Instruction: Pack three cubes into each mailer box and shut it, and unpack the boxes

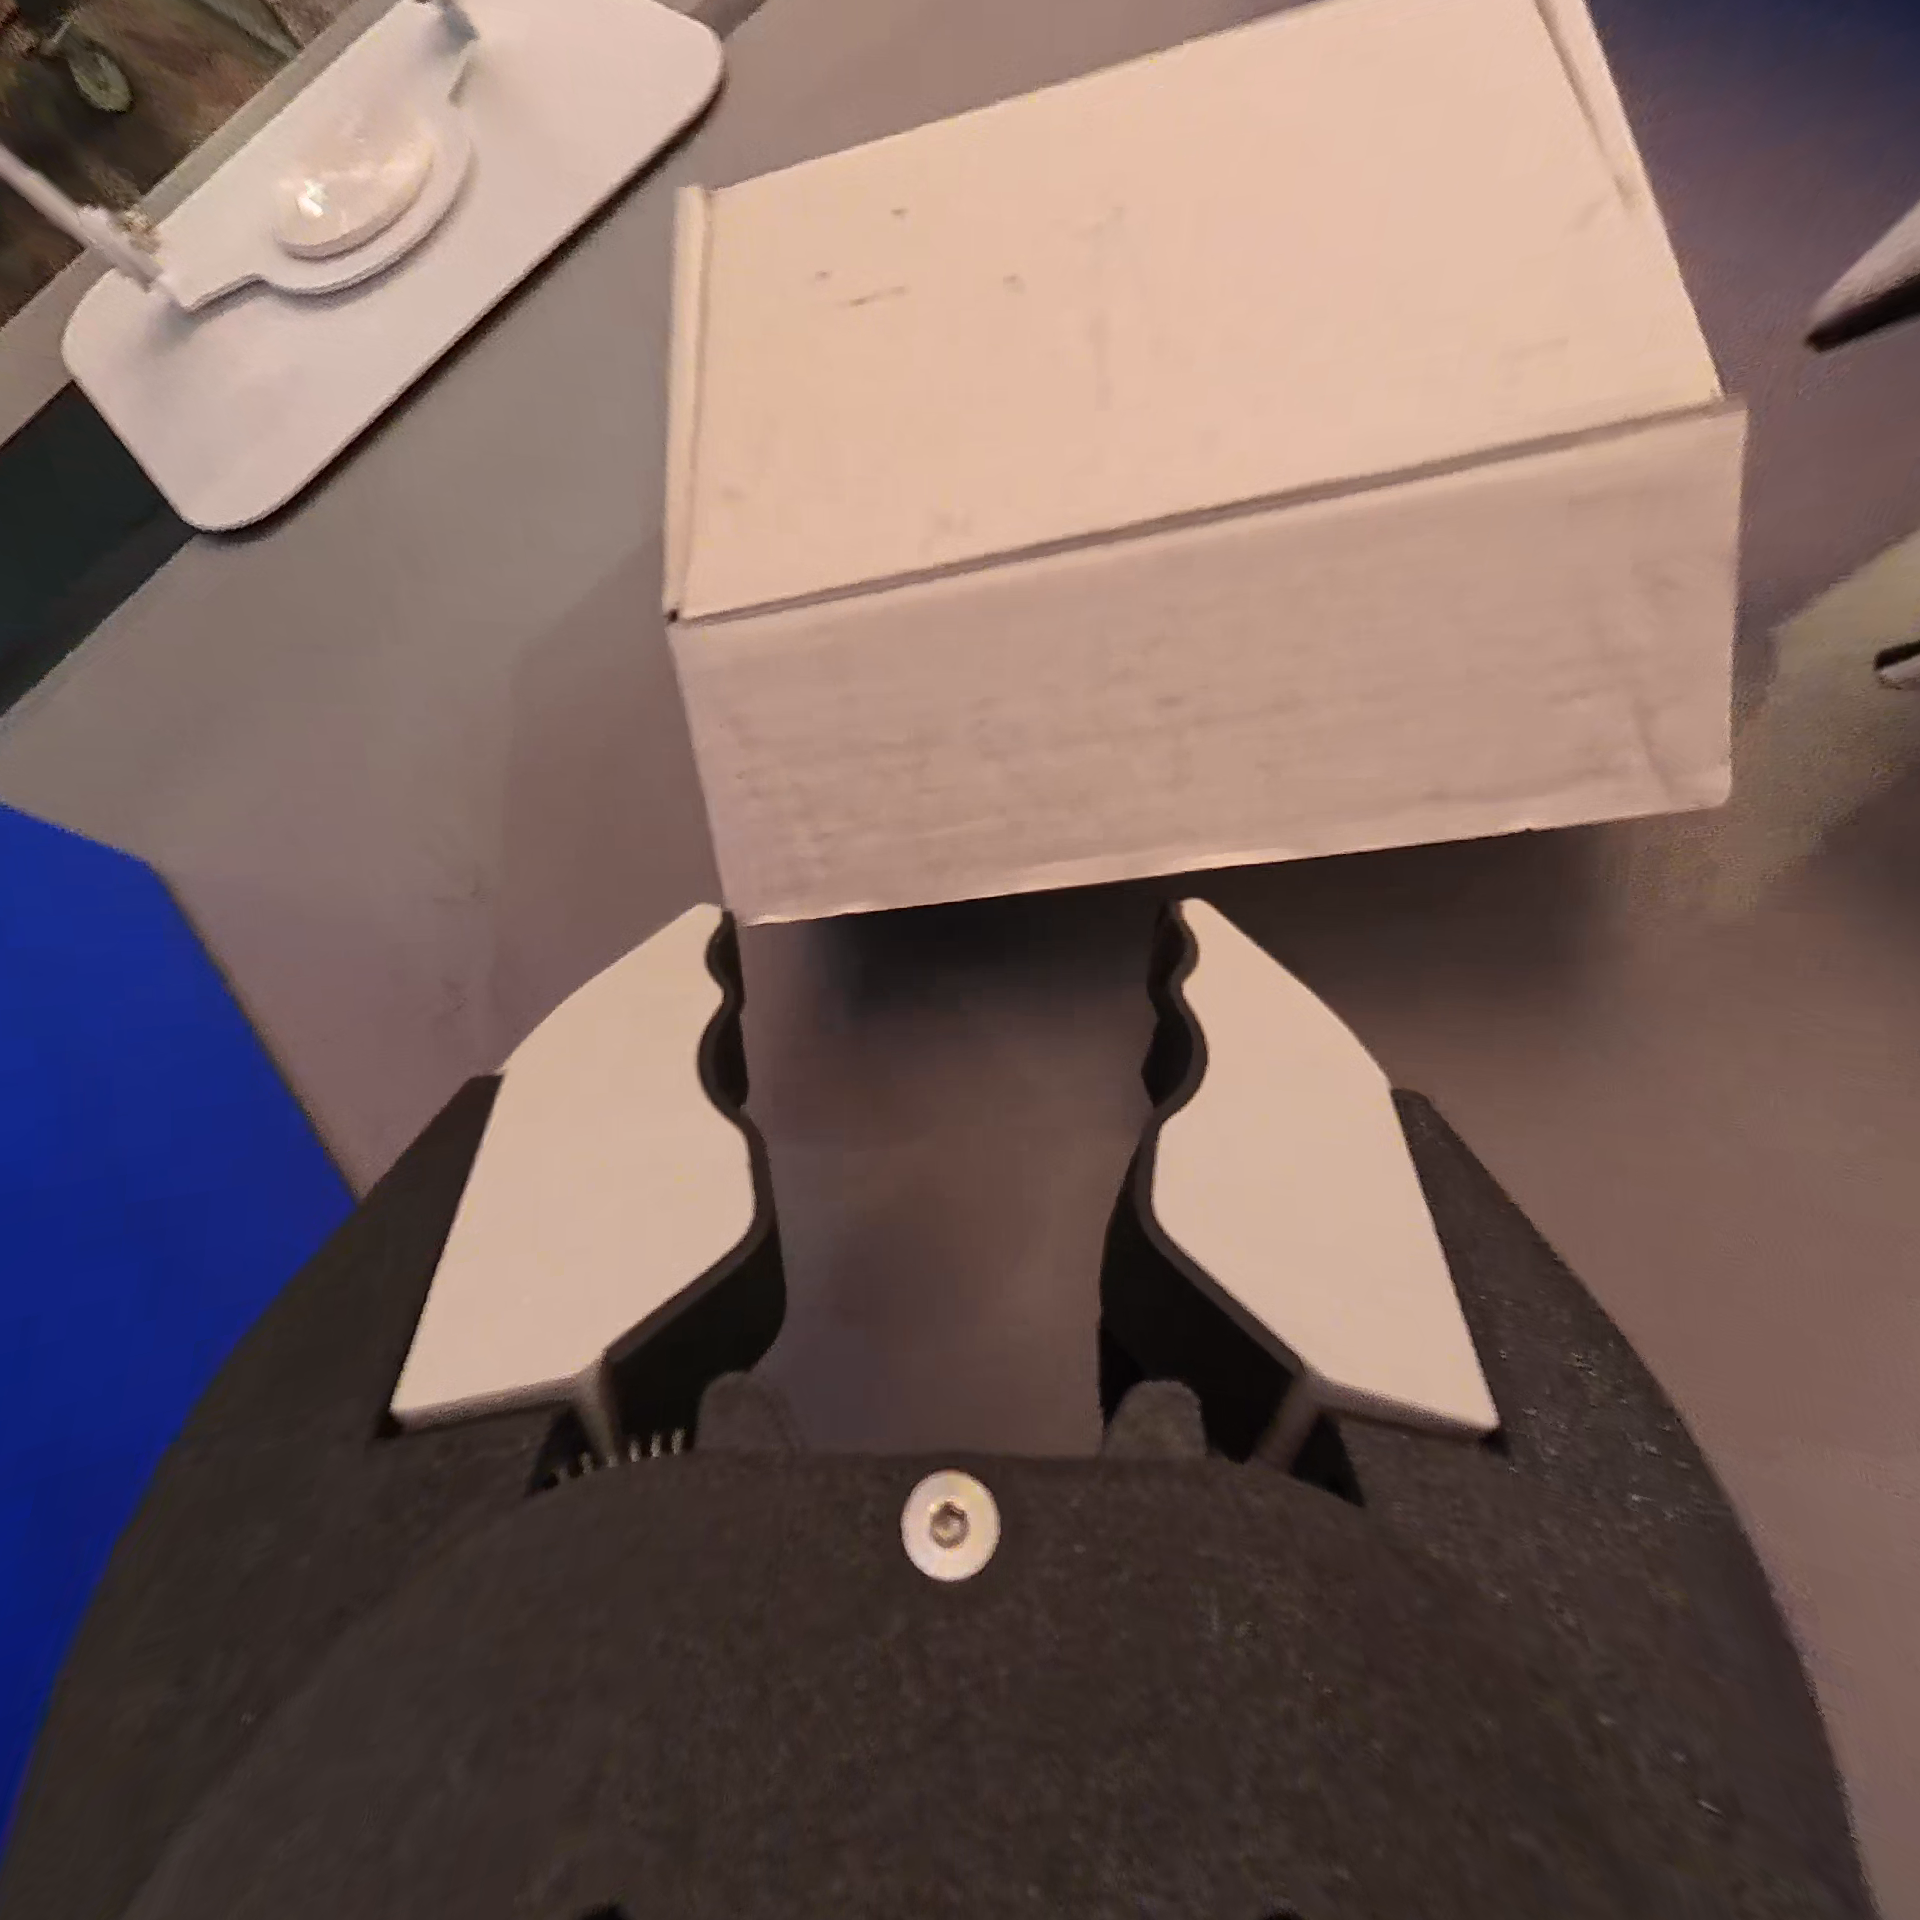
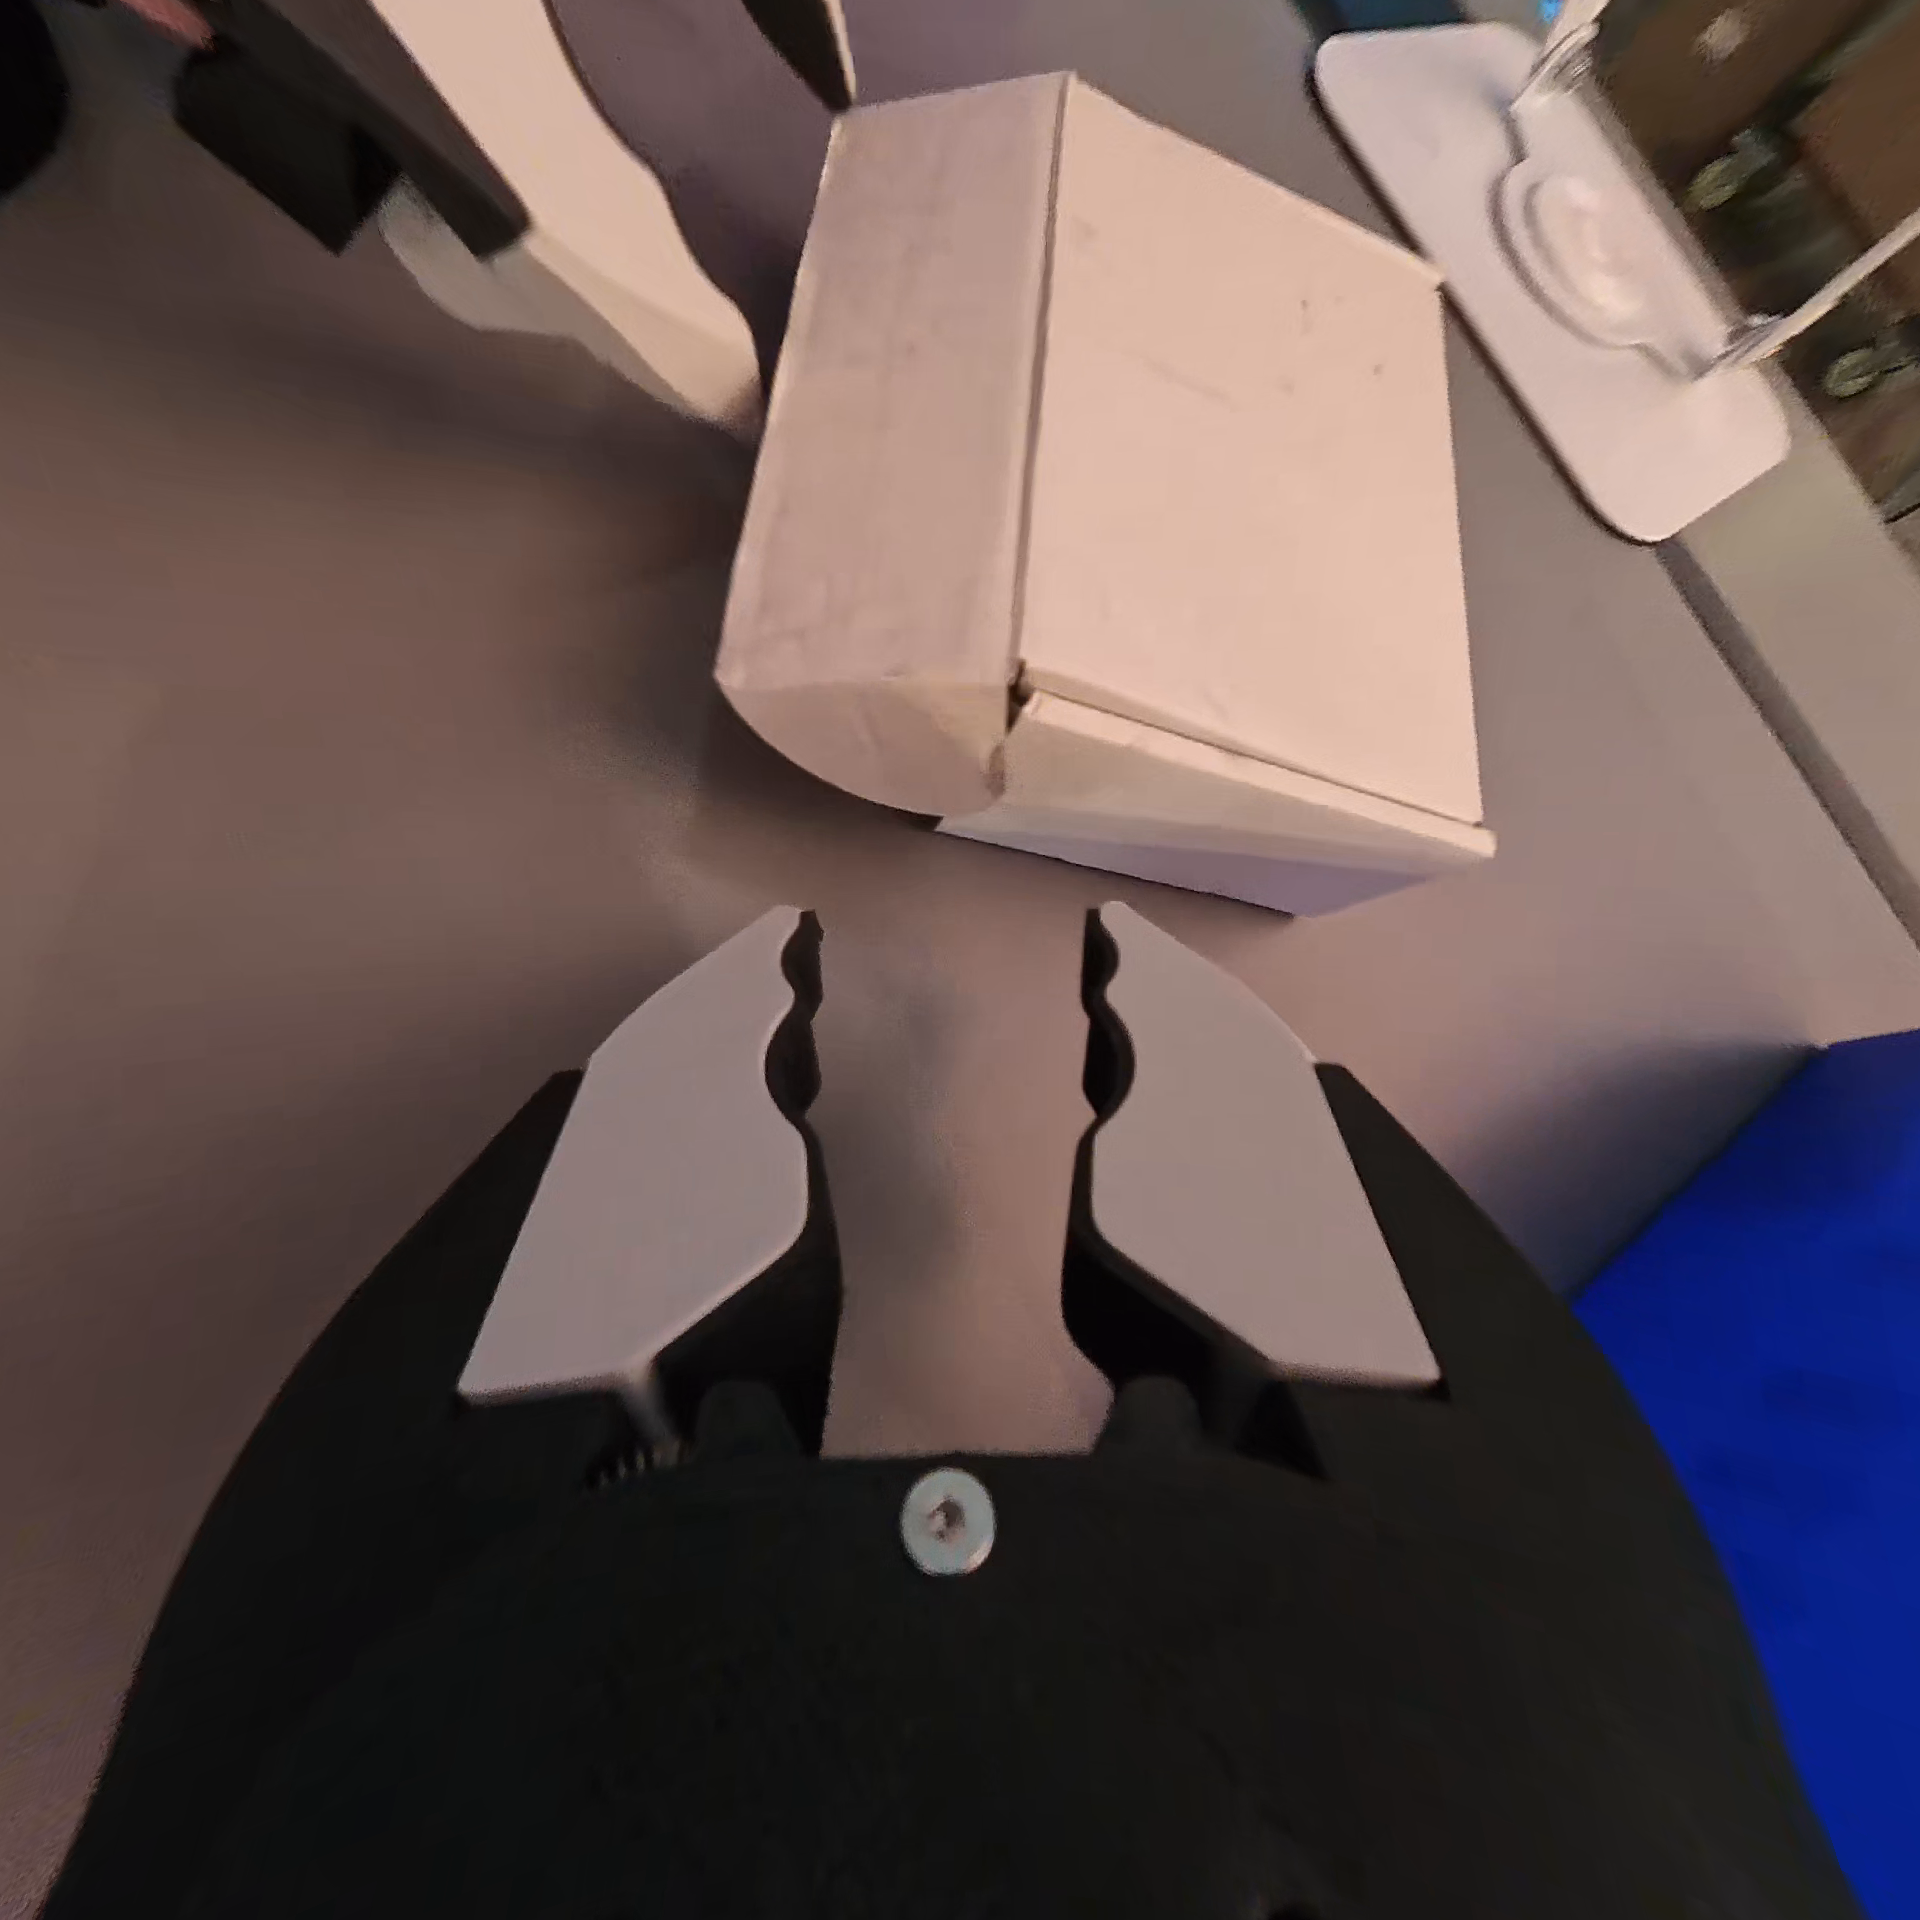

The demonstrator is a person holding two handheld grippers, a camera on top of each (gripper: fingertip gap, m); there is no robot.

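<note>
Both the left gripper (image 1: 951, 914) and right gripper (image 2: 951, 920) gape empty, just short of the closed mailer box (image 1: 1174, 416).

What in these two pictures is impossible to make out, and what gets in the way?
- Inside the white mailer box: both views show only its closed cardboard outside, so any cubes are hidden.
- The other gripper in the right wrist view: cut off by the top edge and blurred.
- The blue patch, left wrist view: cut off by the left edge.
- The clear object on the white base: blurred.
</note>
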